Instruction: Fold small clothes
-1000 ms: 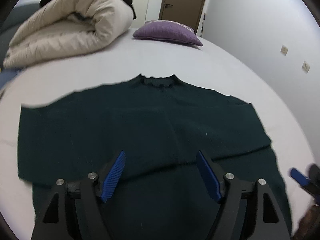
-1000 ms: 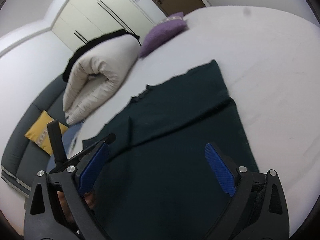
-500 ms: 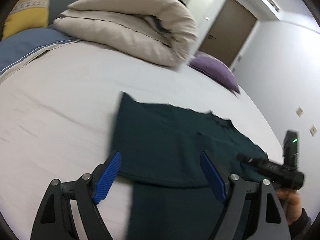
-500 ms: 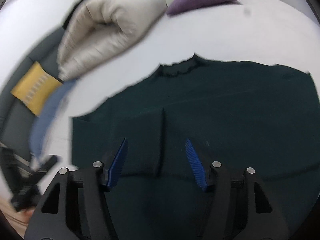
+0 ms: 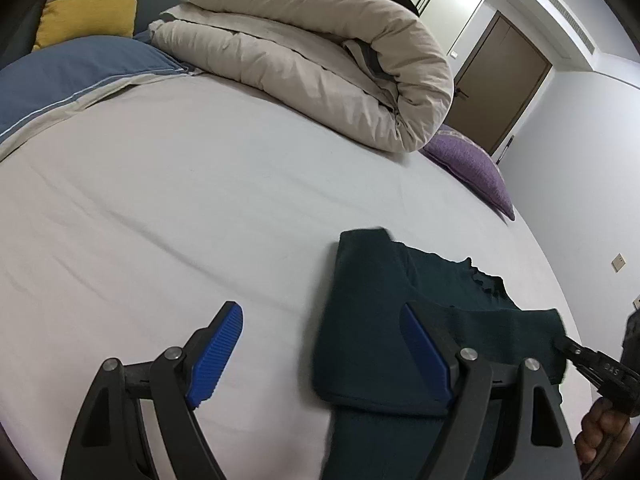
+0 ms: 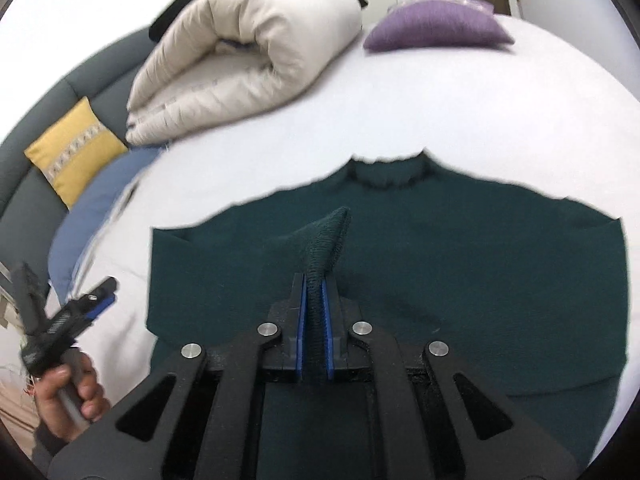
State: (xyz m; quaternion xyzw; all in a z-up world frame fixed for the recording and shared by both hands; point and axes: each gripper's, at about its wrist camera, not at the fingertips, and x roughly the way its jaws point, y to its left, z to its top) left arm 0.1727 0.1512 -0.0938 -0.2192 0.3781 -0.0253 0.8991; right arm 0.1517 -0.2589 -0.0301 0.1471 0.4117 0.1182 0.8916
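Observation:
A dark green sweater point(image 6: 460, 248) lies flat on the white bed, sleeves folded across its body, collar point(image 6: 386, 170) toward the pillows. My right gripper point(image 6: 315, 280) is shut on a pinched ridge of a folded sleeve near the sweater's middle, lifting it a little. In the left wrist view the sweater point(image 5: 372, 312) is at the lower right. My left gripper point(image 5: 320, 348) is open and empty, hovering beside the sweater's left edge; its right finger is over the cloth. The right gripper point(image 5: 568, 346) shows there, gripping the fabric.
A rolled beige duvet point(image 5: 320, 64) and a purple pillow point(image 5: 472, 168) lie at the head of the bed. A blue pillow point(image 5: 72, 76) and a yellow cushion point(image 5: 92, 4) sit at the left. White sheet point(image 5: 160, 220) spreads left of the sweater.
My right gripper has closed on the sleeve fabric and raised it. My left gripper has swung further left, off the sweater, staying open.

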